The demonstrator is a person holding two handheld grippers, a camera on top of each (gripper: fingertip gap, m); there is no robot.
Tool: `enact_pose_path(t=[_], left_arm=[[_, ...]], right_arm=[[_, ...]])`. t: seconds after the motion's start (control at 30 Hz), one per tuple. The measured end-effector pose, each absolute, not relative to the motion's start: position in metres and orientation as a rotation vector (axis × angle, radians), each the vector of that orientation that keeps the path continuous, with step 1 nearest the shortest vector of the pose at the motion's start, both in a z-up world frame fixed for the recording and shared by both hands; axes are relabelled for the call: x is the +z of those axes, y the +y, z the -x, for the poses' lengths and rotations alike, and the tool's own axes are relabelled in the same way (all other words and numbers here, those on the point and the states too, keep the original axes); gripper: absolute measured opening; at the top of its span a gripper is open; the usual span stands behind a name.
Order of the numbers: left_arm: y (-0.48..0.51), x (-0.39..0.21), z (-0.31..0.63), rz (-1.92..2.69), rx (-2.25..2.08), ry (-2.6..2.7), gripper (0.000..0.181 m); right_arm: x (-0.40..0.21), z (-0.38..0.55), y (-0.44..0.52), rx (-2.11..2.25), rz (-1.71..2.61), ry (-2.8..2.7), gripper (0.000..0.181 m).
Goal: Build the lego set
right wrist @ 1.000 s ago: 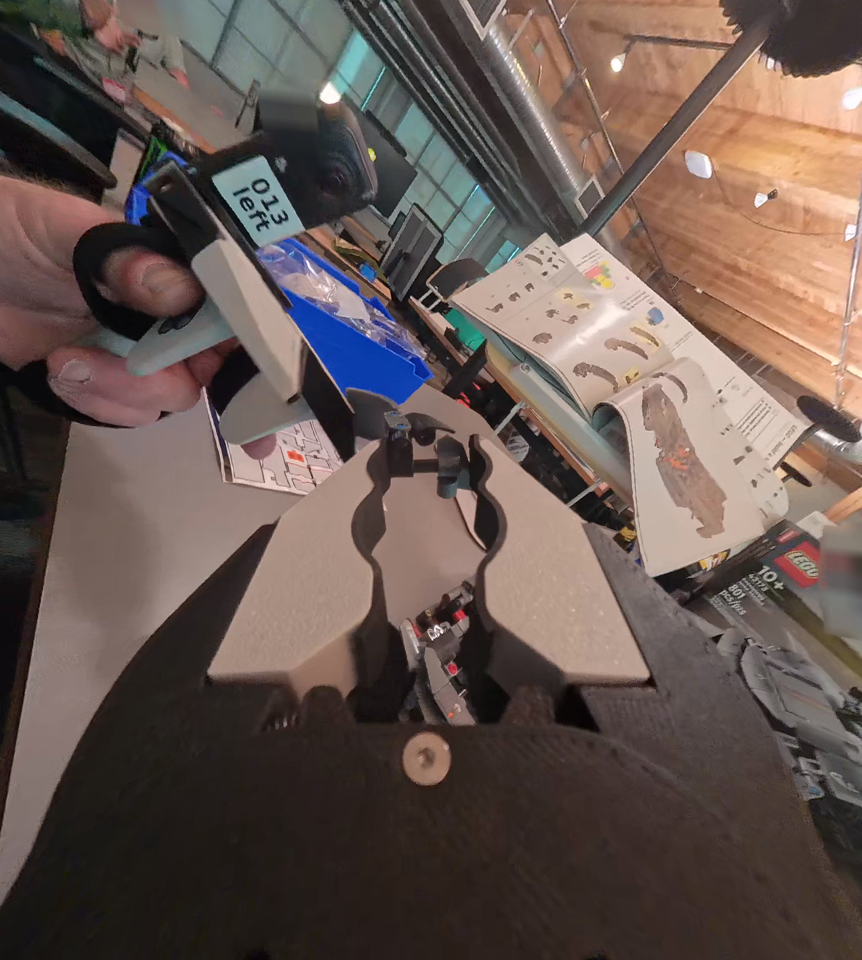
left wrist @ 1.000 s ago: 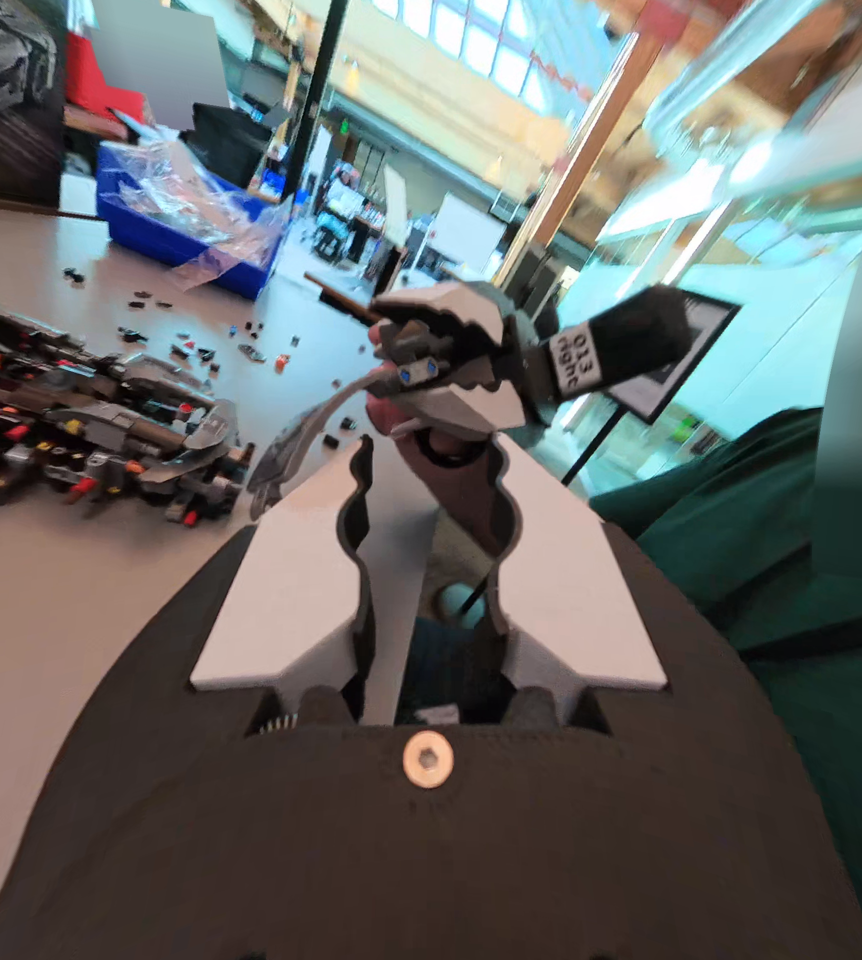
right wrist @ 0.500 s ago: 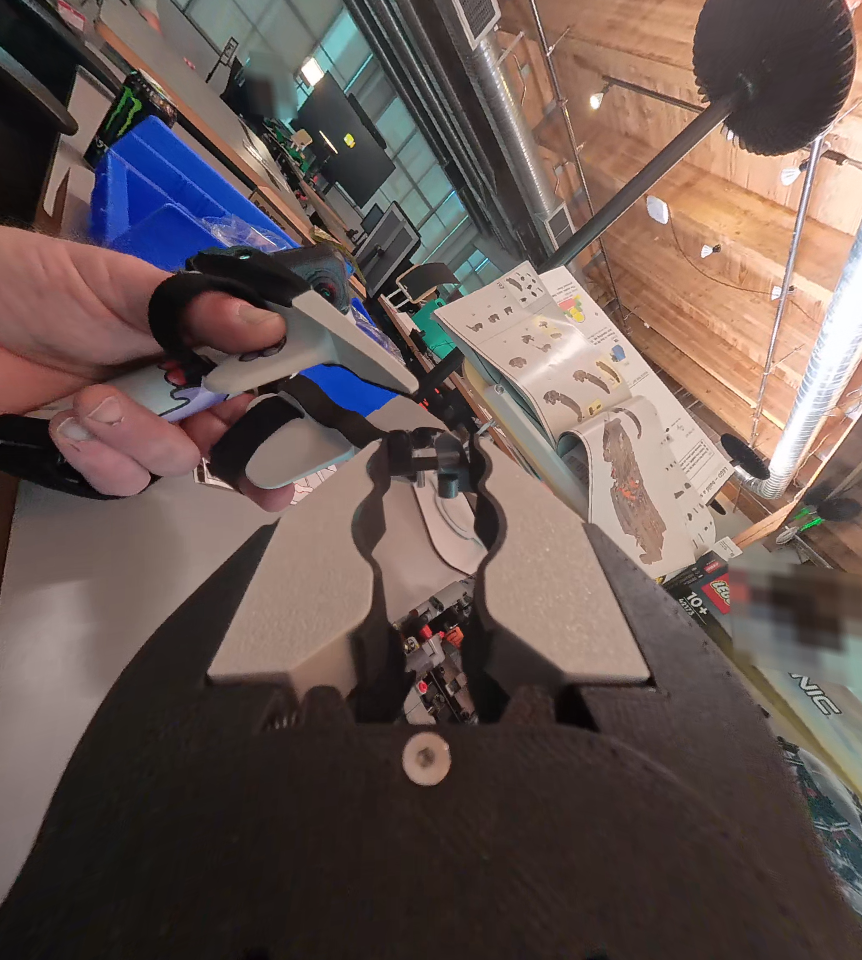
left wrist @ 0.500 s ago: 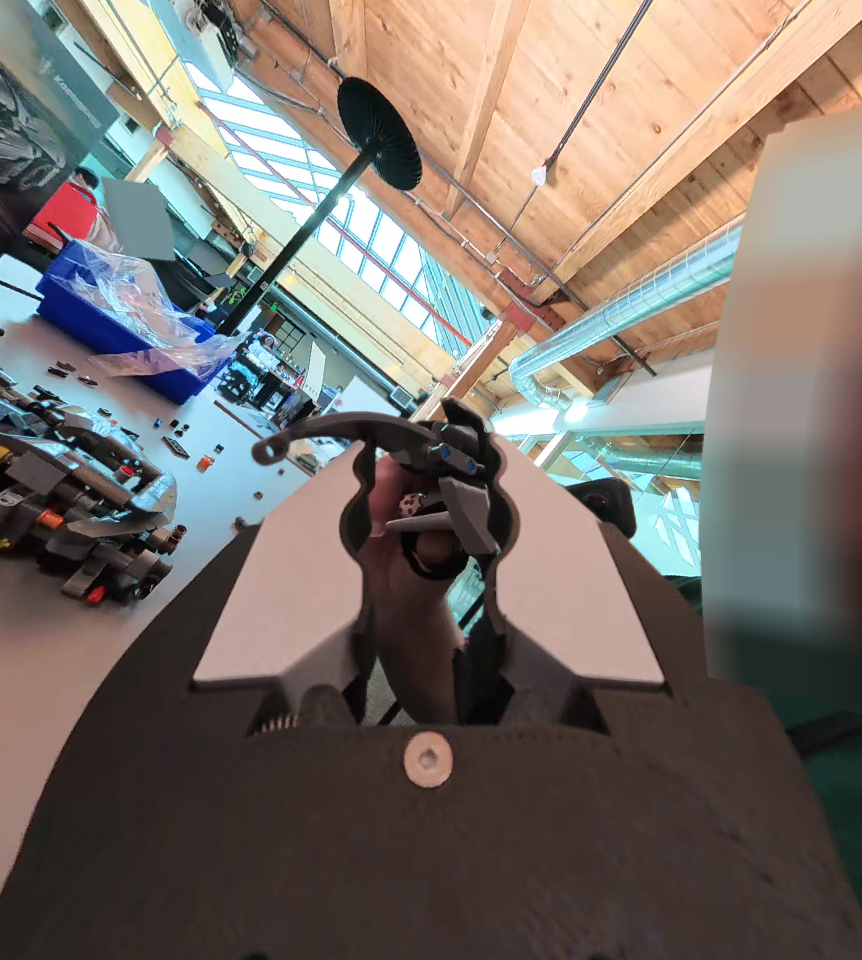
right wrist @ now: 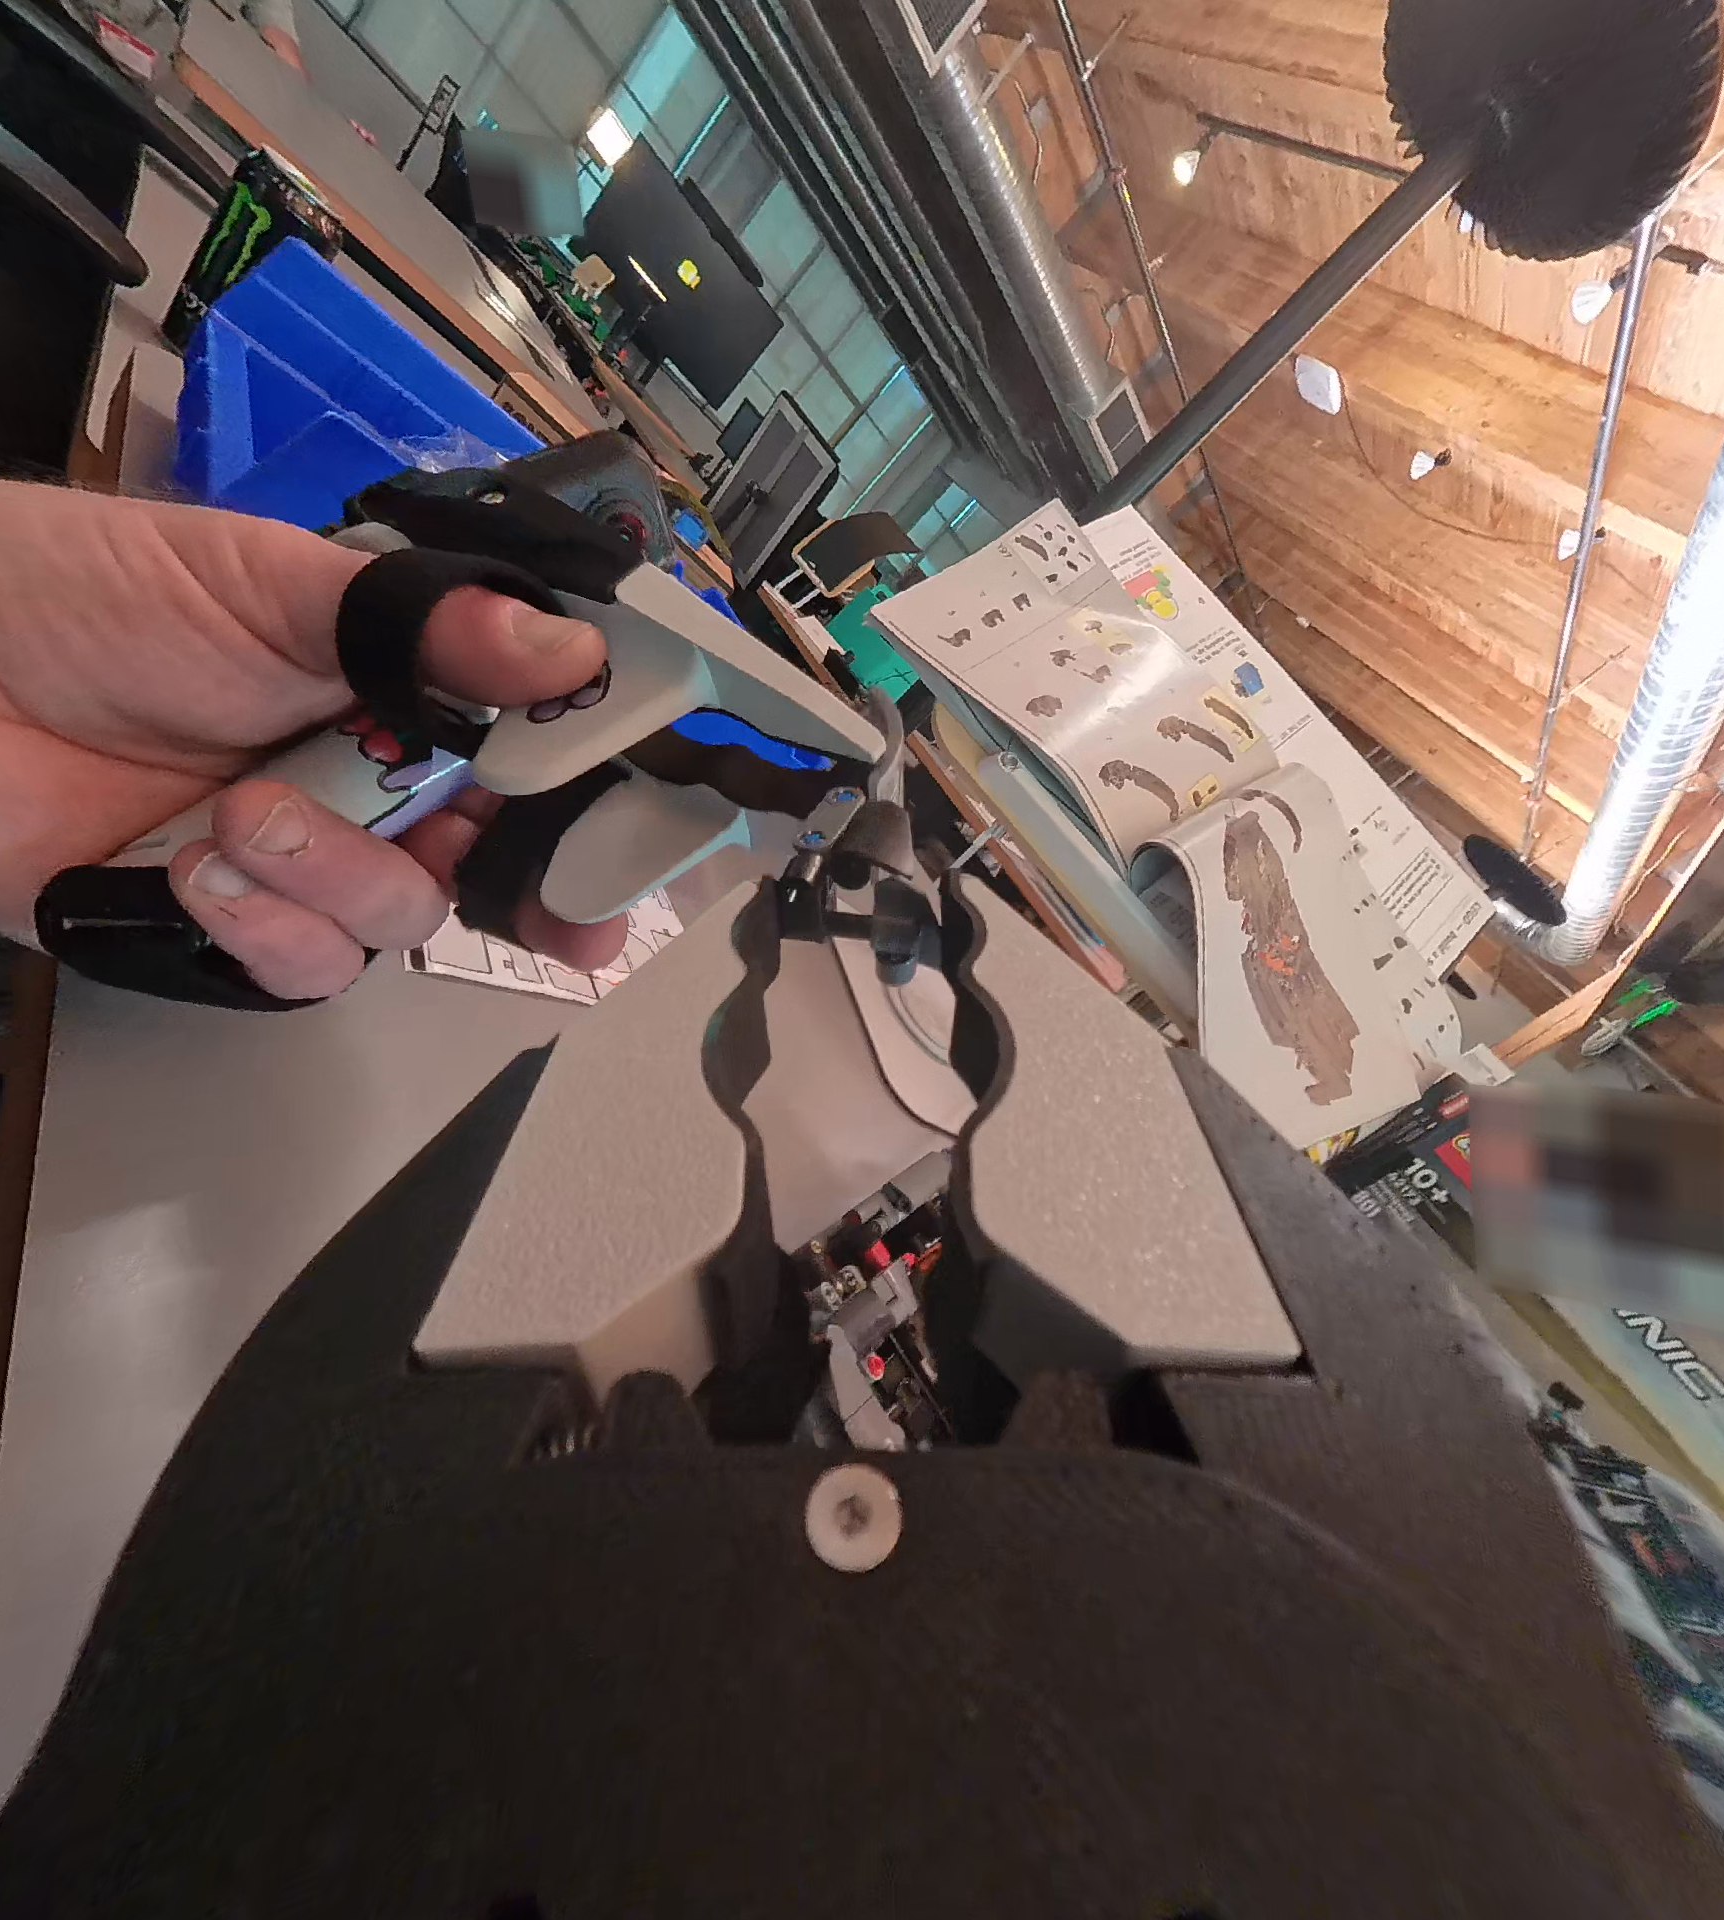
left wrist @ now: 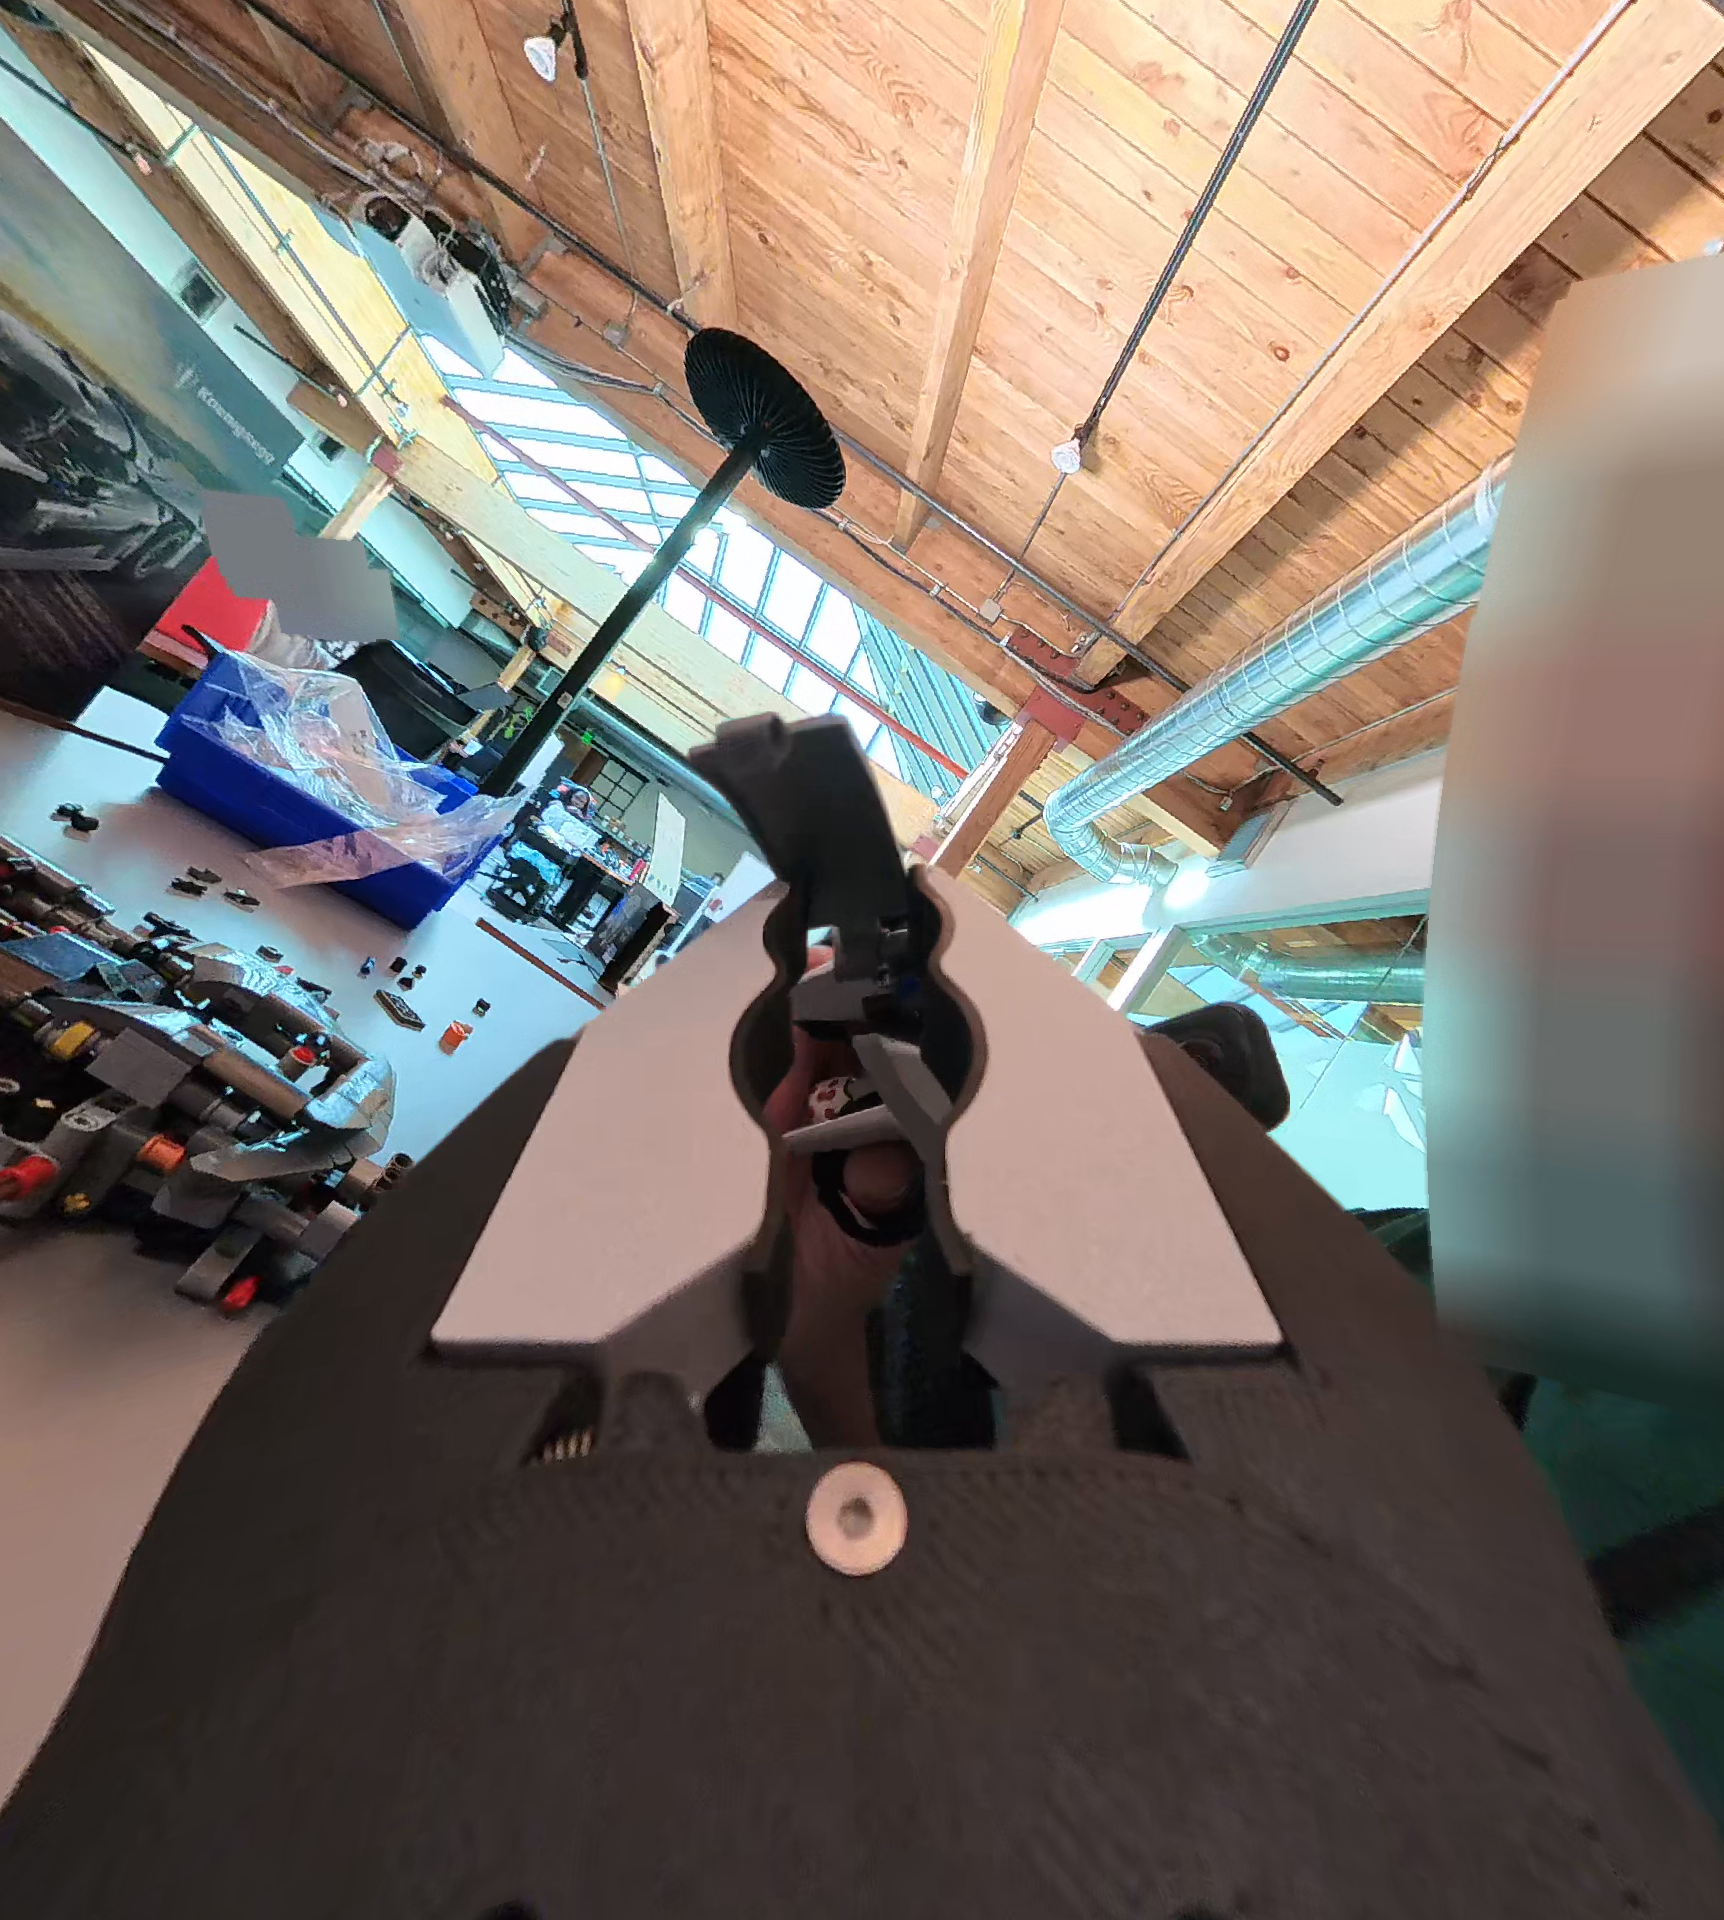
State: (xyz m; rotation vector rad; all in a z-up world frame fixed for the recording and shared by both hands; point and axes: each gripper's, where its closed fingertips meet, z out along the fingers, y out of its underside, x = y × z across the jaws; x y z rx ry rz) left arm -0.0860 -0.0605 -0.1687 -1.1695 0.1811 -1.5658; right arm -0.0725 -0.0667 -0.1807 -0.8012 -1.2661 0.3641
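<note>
Plastic throughout: the left gripper (left wrist: 853, 914), matte grey fingers (left wrist: 1034, 1101) with scalloped inner edges, clenches a dark curved lego panel (left wrist: 816, 821) at frame centre. The right gripper (right wrist: 853, 904) pinches a small black-and-grey pin assembly (right wrist: 853, 920) at its tips, touching that panel. Lower left, the half-built lego car (left wrist: 110, 1081) rests on a smooth grey surface (left wrist: 27, 1455). Wooden plank ceiling (left wrist: 1097, 260) fills the top.

Two grippers, left gripper (left wrist: 853, 914) and right gripper (right wrist: 853, 904). One half-built lego model (left wrist: 110, 1070) at the tabletop (left wrist: 27, 1403) left edge. One blue bin (left wrist: 318, 810) at the far edge. One open instruction booklet (right wrist: 1180, 790). One box (right wrist: 1409, 1184). One can (right wrist: 245, 239). Roughly a dozen loose pieces (left wrist: 401, 997), too small for an exact count.
</note>
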Motion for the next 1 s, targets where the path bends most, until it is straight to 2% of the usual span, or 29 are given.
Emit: enact_pose_path(t=[0.13,0.23,0.47,0.67,0.83,1.0], left_arm=[[-0.060,-0.165,0.086,1.169,-1.490,0.176,0.011],[-0.061,-0.163,0.084,1.173,-1.443,0.177,0.014],[-0.067,-0.175,0.068,1.244,-1.425,0.257,0.048],[-0.064,-0.181,0.065,1.243,-1.512,0.221,0.041],[-0.061,-0.186,0.071,1.291,-1.363,0.234,0.037],[-0.060,-0.194,0.066,1.333,-1.407,0.240,0.031]], right_arm=[[-0.181,0.072,-0.064,0.411,0.843,-1.251,0.029],[-0.184,0.073,-0.061,0.406,0.868,-1.248,0.029],[-0.182,0.071,-0.058,0.415,0.879,-1.205,0.028],[-0.178,0.073,-0.065,0.387,0.830,-1.221,0.028],[-0.184,0.075,-0.061,0.379,0.874,-1.272,0.028],[-0.184,0.080,-0.066,0.386,0.866,-1.317,0.028]])
